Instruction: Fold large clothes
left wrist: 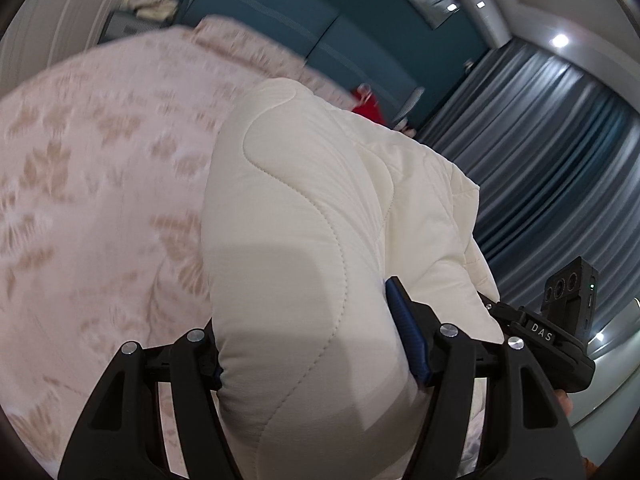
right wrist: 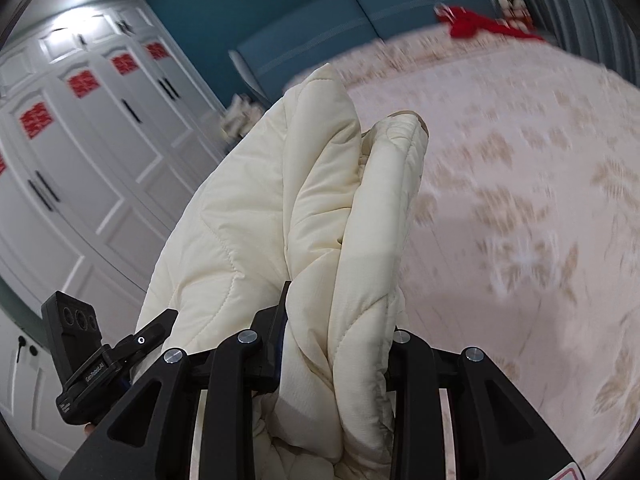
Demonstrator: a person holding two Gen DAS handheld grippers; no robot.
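You hold a cream quilted jacket [left wrist: 304, 216] bunched and lifted over the bed [left wrist: 80, 200], whose pink leaf-patterned cover fills the left half of the left wrist view. At the lower middle of that frame your left gripper [left wrist: 316, 344] is clamped on a thick, puffy fold of the jacket, its blue pad [left wrist: 404, 336] pressing into the padding from the right, while the other gripper's body shows at the lower right edge against the grey-blue curtains [left wrist: 560, 160]. In the right wrist view, white wardrobe doors [right wrist: 100, 152] stand at the left, and your right gripper [right wrist: 336, 344] at the lower middle pinches several gathered layers of the same jacket [right wrist: 320, 208], which rises as a doubled ridge up the centre of the frame. The bed cover [right wrist: 520, 200] spreads blurred to the right, with a red cloth [right wrist: 476, 24] at its upper right. The fold looks only begun: the garment is gathered in both grips, not yet laid flat on the bed, and no neat, squared stack shows anywhere.
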